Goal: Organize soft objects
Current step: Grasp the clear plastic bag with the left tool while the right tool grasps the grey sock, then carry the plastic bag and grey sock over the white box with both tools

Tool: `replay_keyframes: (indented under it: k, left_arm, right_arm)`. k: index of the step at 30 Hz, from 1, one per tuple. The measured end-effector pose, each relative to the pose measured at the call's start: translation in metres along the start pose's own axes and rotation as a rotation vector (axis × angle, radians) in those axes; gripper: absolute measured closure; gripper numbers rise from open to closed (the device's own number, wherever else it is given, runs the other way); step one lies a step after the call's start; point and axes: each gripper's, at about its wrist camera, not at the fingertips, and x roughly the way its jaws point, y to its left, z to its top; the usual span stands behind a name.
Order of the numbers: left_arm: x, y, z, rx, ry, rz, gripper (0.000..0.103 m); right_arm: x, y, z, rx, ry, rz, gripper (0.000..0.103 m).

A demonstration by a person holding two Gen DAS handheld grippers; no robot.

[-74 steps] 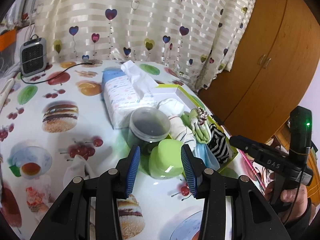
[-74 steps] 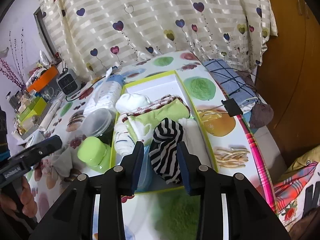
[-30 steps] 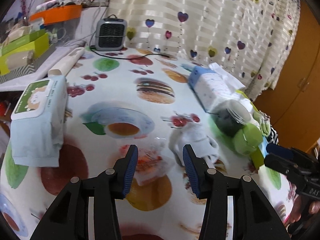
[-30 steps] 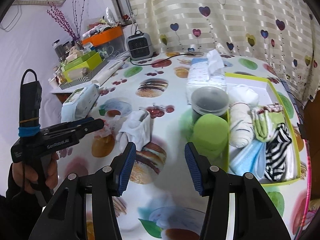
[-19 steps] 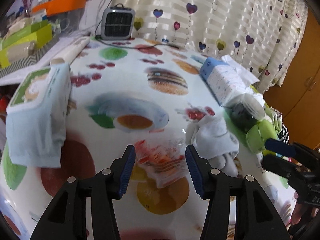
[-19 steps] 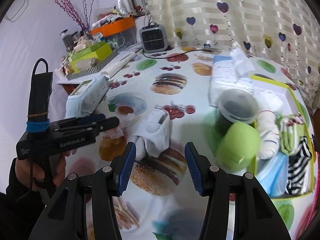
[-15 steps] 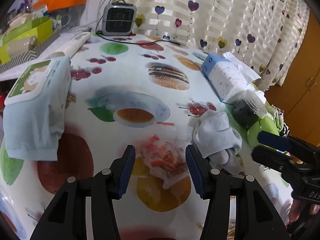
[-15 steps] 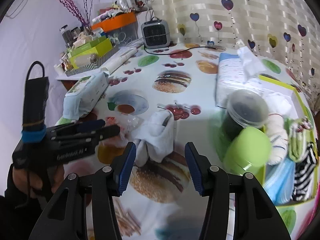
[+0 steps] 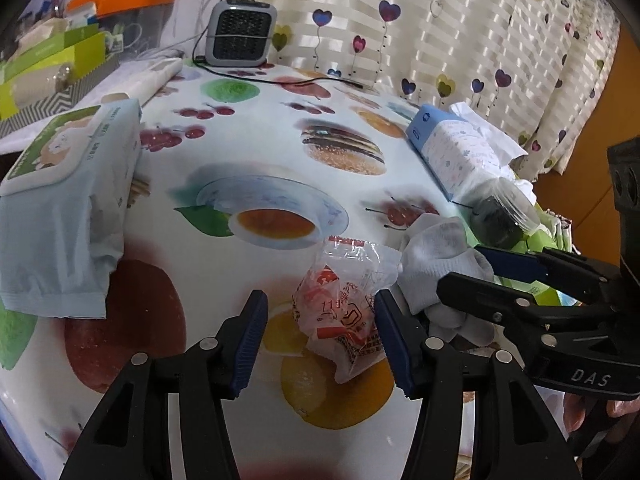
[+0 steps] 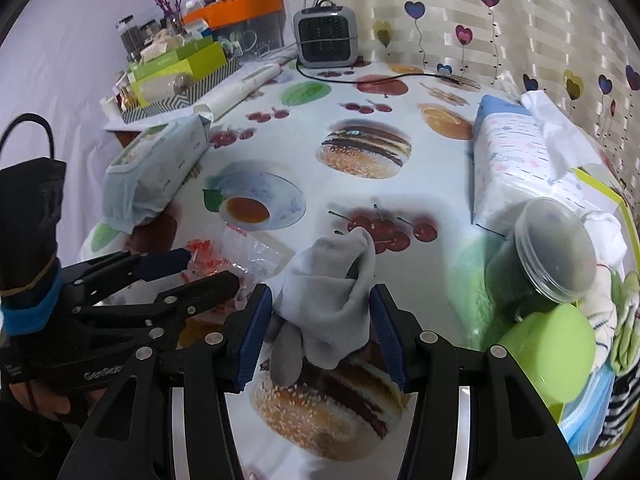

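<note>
Loosely crumpled, grey sock points away between right gripper fingers

Both fisheye cameras sit low and close over the fruit-print tablecloth, looking along their own fingers toward the curtain. The left wrist view faces the plastic wrapper; the right wrist view faces the grey sock. Both views share the wrapper, the sock, and the small heater.

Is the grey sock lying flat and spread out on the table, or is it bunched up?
Bunched up. The grey sock stands in a crumpled heap with folds, between the open fingers of the right hand-held gripper, not flat.
</note>
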Motion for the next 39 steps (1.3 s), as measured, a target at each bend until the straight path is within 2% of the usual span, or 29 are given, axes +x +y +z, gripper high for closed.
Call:
replay_keyframes:
  k: [3, 9, 11, 15, 21, 30, 39]
  left_arm:
    - [0.0, -0.002, -0.002, 0.011, -0.008, 0.009, 0.049]
    - [0.002, -0.007, -0.003, 0.014, -0.006, -0.011, 0.069]
    - [0.002, -0.009, -0.004, 0.015, -0.006, -0.009, 0.071]
    - [0.001, -0.009, -0.005, 0.005, -0.006, -0.014, 0.074]
    - [-0.002, -0.01, -0.006, 0.002, -0.006, -0.016, 0.076]
    - [-0.02, -0.02, -0.005, 0.022, -0.042, -0.003, 0.076]
    - [-0.041, -0.045, 0.002, 0.069, -0.092, 0.001, 0.076]
  right_arm:
    - [0.005, 0.001, 0.001, -0.002, 0.017, -0.012, 0.051]
    - [0.014, -0.002, 0.002, 0.031, 0.046, -0.011, 0.051]
    - [0.015, -0.004, 0.002, 0.052, 0.052, -0.003, 0.051]
    - [0.013, -0.005, -0.001, 0.059, 0.043, -0.003, 0.064]
    - [0.004, -0.007, -0.005, 0.071, 0.011, 0.007, 0.07]
    - [-0.024, -0.01, -0.011, 0.091, -0.053, 0.015, 0.07]
    - [-0.063, -0.01, -0.02, 0.1, -0.132, 0.02, 0.07]
